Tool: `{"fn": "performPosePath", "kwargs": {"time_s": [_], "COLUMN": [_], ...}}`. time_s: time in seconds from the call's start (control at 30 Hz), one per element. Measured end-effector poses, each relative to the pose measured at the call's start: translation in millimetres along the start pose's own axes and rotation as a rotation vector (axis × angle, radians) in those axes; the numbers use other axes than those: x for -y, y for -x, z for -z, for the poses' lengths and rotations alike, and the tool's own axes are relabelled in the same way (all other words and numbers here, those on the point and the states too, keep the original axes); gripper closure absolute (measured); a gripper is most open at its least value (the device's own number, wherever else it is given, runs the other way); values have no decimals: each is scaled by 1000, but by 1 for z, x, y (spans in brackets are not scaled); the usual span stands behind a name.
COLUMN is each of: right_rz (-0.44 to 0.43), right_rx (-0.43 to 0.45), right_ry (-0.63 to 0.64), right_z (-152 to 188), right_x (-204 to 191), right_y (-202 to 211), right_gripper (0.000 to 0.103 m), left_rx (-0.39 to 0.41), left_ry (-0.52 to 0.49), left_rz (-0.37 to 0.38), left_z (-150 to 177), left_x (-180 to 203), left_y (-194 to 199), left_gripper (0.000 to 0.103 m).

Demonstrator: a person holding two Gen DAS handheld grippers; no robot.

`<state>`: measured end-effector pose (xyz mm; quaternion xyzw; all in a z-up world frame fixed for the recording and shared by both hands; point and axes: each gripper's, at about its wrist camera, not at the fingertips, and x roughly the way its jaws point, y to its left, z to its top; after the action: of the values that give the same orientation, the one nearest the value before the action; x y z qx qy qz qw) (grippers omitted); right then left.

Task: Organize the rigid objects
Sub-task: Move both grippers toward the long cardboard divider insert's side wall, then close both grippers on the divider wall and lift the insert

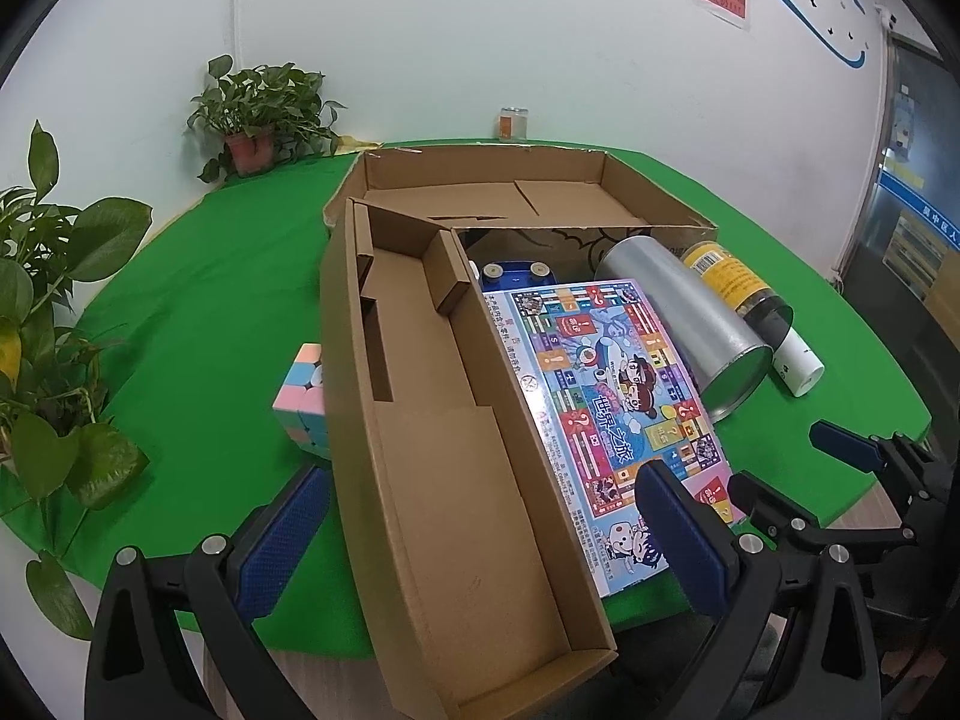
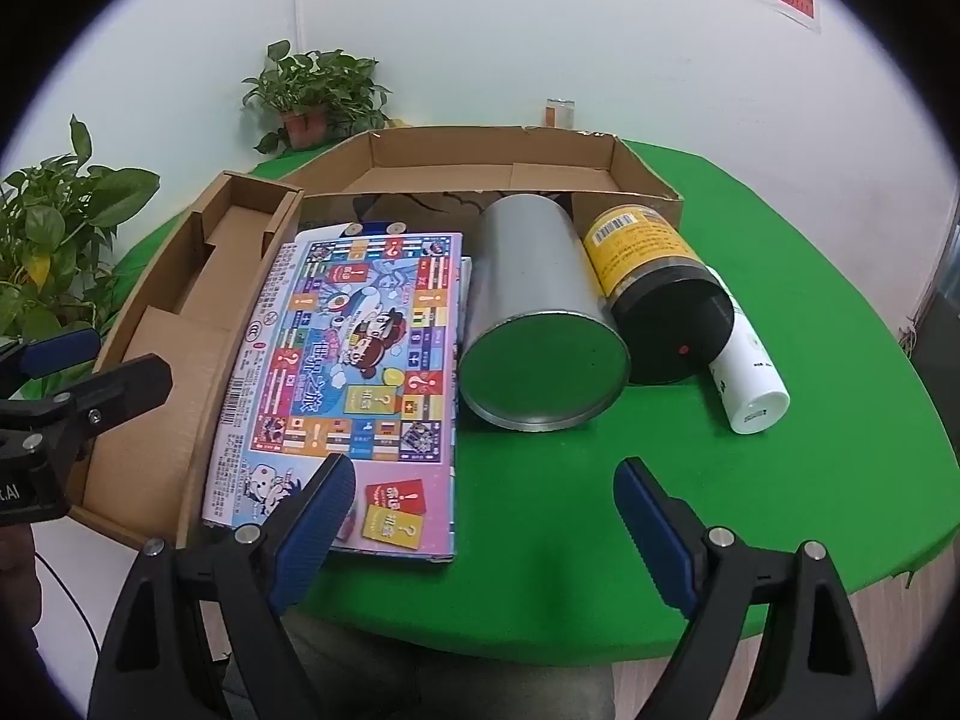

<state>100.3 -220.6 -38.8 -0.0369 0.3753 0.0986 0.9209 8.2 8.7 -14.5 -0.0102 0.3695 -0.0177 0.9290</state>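
A long brown cardboard box [image 1: 456,510] lies open-topped on the green table [image 1: 210,300]. A colourful board-game box [image 1: 600,372] lies along its right wall. Right of that lie a silver can [image 1: 678,306], a yellow-labelled jar [image 1: 726,276] with a black lid, and a white bottle [image 1: 798,360], all on their sides. A pastel cube [image 1: 303,396] sits left of the cardboard box. My left gripper [image 1: 480,540] is open, its fingers either side of the box's near end. My right gripper [image 2: 486,534] is open over the table's front, its left finger above the game box [image 2: 360,348].
A wide cardboard tray [image 1: 480,198] stands behind everything. A blue item [image 1: 516,276] peeks out behind the game box. Potted plants [image 1: 258,114] and leaves [image 1: 54,300] crowd the left and back. A small glass jar [image 1: 513,122] stands by the wall. The table's front edge is close.
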Motion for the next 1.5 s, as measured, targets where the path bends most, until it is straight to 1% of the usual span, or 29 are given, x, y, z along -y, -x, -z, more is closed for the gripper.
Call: {"fn": "performPosePath", "kwargs": {"time_s": [0.07, 0.17, 0.2, 0.4, 0.5, 0.57, 0.63, 0.67, 0.73, 0.77, 0.8, 0.83, 0.87, 0.9, 0.97, 1.0, 1.03, 1.13, 1.17, 1.2, 1.27, 1.4, 1.47, 1.5], "right_rz": [-19, -14, -13, -6, -65, -114, -181, -222, -308, -357, -371, -377, -375, -395, -423, -436, -446, -464, -459, -456, -460, -461, -474, -473], "right_rx": [0, -2, 4, -4, -2, -7, 16, 18, 53, 43, 33, 22, 26, 9, -32, -49, -66, -120, -133, -137, -135, -127, -128, -127], "right_ry": [6, 20, 18, 21, 13, 17, 15, 28, 32, 22, 51, 84, 114, 119, 116, 116, 117, 111, 109, 112, 128, 141, 143, 147], "right_z": [0, 0, 6, -1, -1, 0, 0, 0, 0, 0, 1, 2, 2, 2, 1, 1, 0, -2, -2, -2, -2, -6, -8, -9], "right_x": [-3, -8, -12, -9, -8, -10, -16, -20, -28, -30, -36, -41, -48, -52, -57, -59, -62, -69, -73, -77, -83, -92, -96, -98], "right_y": [0, 0, 4, 2, 2, 3, 6, 7, 13, 17, 17, 15, 11, 9, 6, 4, 1, -9, -12, -14, -15, -23, -23, -23], "right_gripper": [15, 15, 15, 15, 15, 16, 16, 16, 17, 17, 17, 19, 23, 25, 33, 36, 42, 54, 57, 58, 64, 72, 79, 79], "left_rx": [-1, 0, 0, -7, -13, -21, -37, -48, -75, -84, -96, -101, -102, -101, -97, -92, -86, -90, -91, -94, -98, -96, -97, -93], "left_ry": [3, 7, 7, 9, 14, 22, 29, 35, 60, 70, 85, 99, 116, 138, 182, 190, 192, 198, 202, 204, 199, 191, 188, 186], "left_rz": [-1, 10, 13, 21, 19, 17, 19, 22, 32, 36, 47, 50, 52, 71, 101, 109, 113, 118, 120, 123, 129, 125, 127, 125], "left_z": [0, -1, -1, -1, 0, 2, 6, 9, 14, 16, 19, 21, 22, 23, 25, 25, 25, 25, 25, 24, 24, 24, 24, 24], "left_x": [0, 1, 2, -2, -8, -13, -19, -21, -29, -32, -35, -39, -44, -48, -57, -60, -61, -65, -66, -68, -69, -71, -72, -73], "left_y": [1, 0, 0, -1, -1, -2, -4, -5, -10, -11, -13, -13, -13, -12, -10, -8, -6, -3, -2, -1, 0, -2, -4, -3], "left_gripper": [1, 1, 1, 1, 1, 4, 15, 18, 32, 36, 46, 51, 53, 56, 61, 64, 67, 74, 75, 76, 77, 80, 81, 82]}}
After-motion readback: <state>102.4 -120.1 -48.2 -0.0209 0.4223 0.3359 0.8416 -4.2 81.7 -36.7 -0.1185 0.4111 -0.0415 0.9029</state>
